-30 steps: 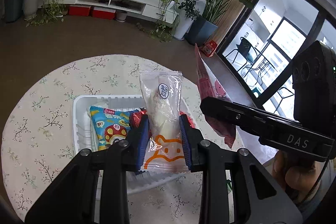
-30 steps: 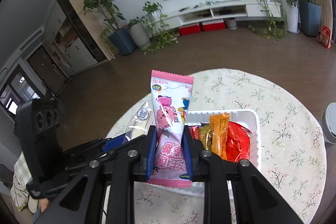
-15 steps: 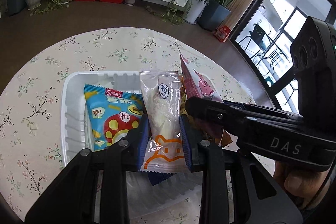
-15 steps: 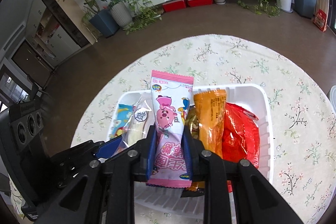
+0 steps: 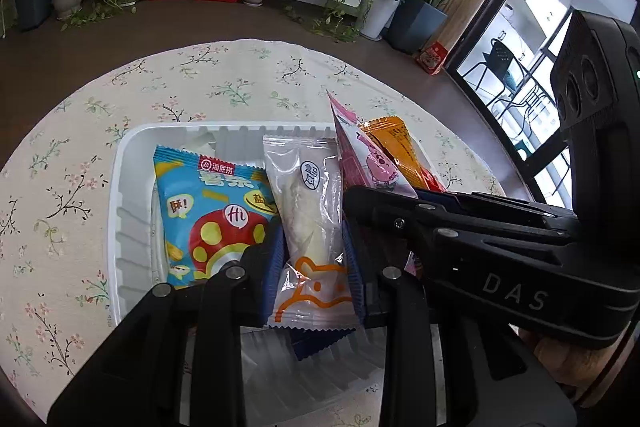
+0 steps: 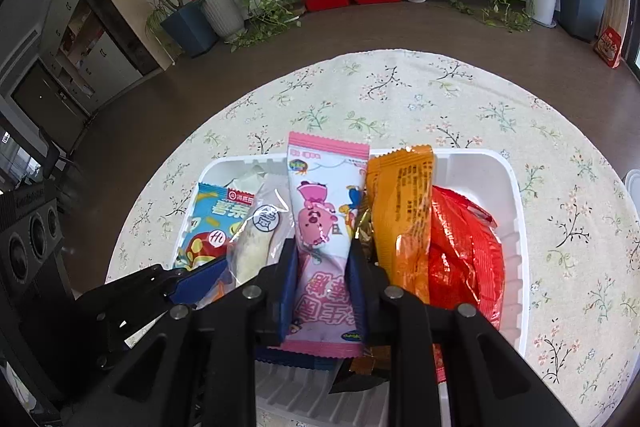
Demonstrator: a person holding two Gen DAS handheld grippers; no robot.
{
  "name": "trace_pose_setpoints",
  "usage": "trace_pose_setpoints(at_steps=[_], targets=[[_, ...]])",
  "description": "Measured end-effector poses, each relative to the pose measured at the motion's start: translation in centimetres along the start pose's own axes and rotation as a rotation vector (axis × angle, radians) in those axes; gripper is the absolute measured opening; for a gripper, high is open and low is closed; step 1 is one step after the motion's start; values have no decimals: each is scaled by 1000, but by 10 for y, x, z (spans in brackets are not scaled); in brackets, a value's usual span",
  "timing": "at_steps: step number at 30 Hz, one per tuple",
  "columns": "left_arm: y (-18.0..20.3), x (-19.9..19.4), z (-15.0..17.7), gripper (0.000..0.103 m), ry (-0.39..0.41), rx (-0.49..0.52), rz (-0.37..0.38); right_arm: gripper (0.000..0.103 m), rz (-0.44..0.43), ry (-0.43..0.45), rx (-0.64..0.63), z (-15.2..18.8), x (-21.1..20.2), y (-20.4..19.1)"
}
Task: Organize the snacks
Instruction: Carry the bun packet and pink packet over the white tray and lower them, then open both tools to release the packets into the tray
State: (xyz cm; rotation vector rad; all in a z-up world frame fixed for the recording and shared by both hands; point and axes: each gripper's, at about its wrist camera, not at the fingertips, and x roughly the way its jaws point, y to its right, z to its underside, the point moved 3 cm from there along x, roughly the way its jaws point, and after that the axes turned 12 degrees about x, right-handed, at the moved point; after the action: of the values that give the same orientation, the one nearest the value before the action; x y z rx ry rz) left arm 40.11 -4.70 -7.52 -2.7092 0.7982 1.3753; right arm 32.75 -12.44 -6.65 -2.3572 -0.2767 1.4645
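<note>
My left gripper [image 5: 314,267] is shut on a clear packet with an orange cartoon print [image 5: 310,223], held low over the white tray [image 5: 132,187]. Beside it my right gripper [image 6: 322,283] is shut on a pink packet with a pig picture [image 6: 326,227], also down in the tray [image 6: 500,179]. In the tray lie a blue packet with a mushroom picture [image 5: 212,215], an orange packet [image 6: 404,211] and a red packet [image 6: 468,251]. In the left wrist view the right gripper crosses the right side, with the pink packet [image 5: 364,159] edge-on. The left gripper's blue pads show at lower left in the right wrist view.
The tray sits on a round table with a floral cloth [image 5: 224,83]. A white round object [image 6: 632,187] lies at the table's right edge. A hand [image 5: 568,367] holds the right gripper. Beyond the table are brown floor, potted plants and a low white shelf.
Both grippers have come down with their packets from above the tray into it. The pink packet now sits between the clear packet and the orange one.
</note>
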Motion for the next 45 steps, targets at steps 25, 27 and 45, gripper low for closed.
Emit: trace_pose_setpoints(at_steps=[25, 27, 45], targets=[[3, -7, 2, 30, 19, -21, -15, 30, 10, -9, 22, 0, 3, 2], [3, -8, 3, 32, 22, -23, -16, 33, 14, -6, 22, 0, 2, 1], [10, -25, 13, 84, 87, -4, -2, 53, -17, 25, 29, -5, -12, -2]])
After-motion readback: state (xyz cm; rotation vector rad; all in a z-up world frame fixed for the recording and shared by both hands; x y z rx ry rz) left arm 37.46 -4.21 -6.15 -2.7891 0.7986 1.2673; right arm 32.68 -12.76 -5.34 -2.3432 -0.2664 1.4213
